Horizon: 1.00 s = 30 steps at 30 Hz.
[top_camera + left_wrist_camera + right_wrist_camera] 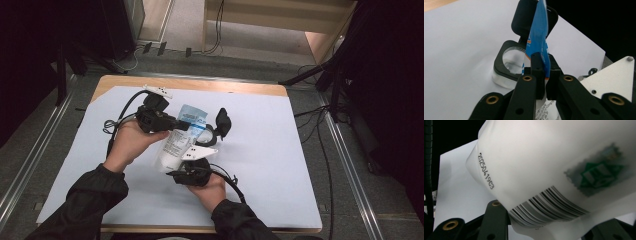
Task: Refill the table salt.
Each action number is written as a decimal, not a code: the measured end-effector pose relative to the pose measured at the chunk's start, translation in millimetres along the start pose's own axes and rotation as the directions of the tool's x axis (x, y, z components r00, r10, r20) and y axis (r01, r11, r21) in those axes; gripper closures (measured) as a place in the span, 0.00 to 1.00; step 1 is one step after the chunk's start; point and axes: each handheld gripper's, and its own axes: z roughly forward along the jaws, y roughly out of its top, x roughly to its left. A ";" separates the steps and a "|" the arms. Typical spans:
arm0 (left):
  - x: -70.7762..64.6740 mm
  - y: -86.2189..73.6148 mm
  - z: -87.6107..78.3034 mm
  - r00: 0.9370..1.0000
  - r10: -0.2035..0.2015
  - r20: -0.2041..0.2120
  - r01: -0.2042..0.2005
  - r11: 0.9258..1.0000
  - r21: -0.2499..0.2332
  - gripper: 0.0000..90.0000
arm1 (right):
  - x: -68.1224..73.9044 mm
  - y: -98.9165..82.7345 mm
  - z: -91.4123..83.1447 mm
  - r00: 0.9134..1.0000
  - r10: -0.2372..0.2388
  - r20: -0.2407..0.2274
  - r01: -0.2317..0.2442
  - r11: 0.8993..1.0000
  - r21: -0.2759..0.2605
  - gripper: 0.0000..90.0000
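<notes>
the refill pouch hangs between both tools: the left gripper pinches its flat blue top edge, the right gripper clamps its white base; soft, light and slippery film, best held at the stiffer sealed edges, above the open container

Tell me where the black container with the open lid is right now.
In the high view the black container sits on the white sheet near the table's middle, just right of the pouch held between the left gripper and right gripper.

Even overhead light, table sheet bright, surroundings dark. Pouch print blurred close-up in right gripper view.
</notes>
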 end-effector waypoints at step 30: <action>1.0 3.9 20.0 0.999 0.004 -0.049 0.000 0.997 0.073 0.97 | -1.3 -4.1 0.9 0.995 0.075 -0.069 -0.077 0.997 -0.021 0.69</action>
